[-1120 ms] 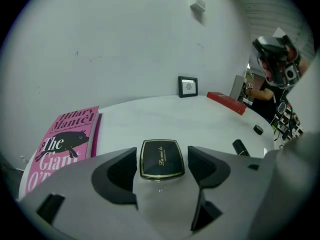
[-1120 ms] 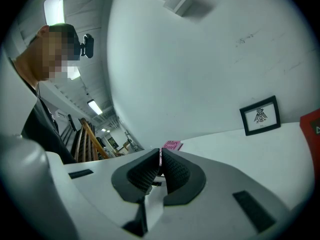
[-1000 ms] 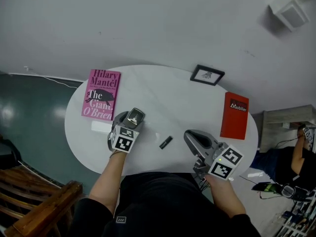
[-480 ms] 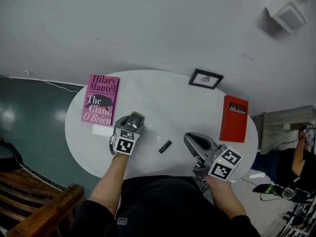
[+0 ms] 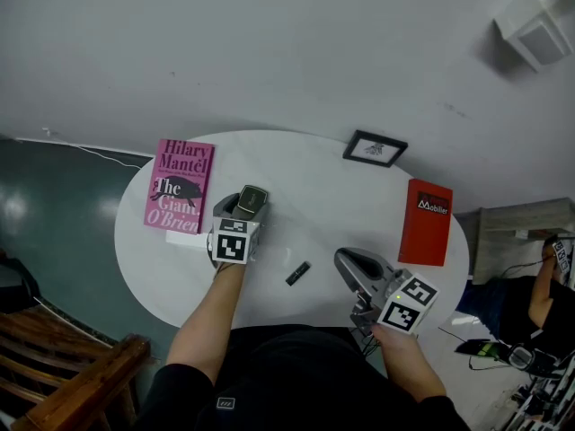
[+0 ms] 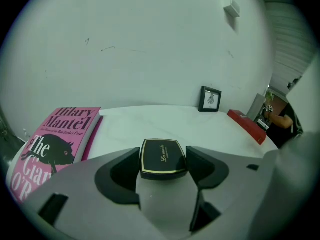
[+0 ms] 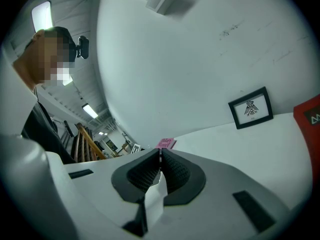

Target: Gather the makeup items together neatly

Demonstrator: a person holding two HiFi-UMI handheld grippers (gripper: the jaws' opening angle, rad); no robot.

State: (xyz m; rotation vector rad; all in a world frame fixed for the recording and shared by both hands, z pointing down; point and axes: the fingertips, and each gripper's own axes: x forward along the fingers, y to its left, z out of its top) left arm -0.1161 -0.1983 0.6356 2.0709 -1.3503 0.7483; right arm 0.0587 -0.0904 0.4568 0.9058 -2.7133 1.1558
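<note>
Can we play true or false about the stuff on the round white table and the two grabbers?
1. The left gripper has a black compact between its jaws. True; the jaws have just been closing and now grip it.
2. The pink book is on the floor. False: it lies on the white table.
3. The right gripper is wide open. False: its jaws are shut, with nothing between them.
4. A small dark tube lies on the table between the grippers. True.

Head view: from overhead, steeply down onto the whole desk (image 5: 305, 173). Riding on the left tool (image 5: 252, 198) and right tool (image 5: 344, 260): low, close, facing the wall (image 5: 269, 43). Shared by all: framed picture (image 5: 375, 148), pink book (image 5: 178, 185).
</note>
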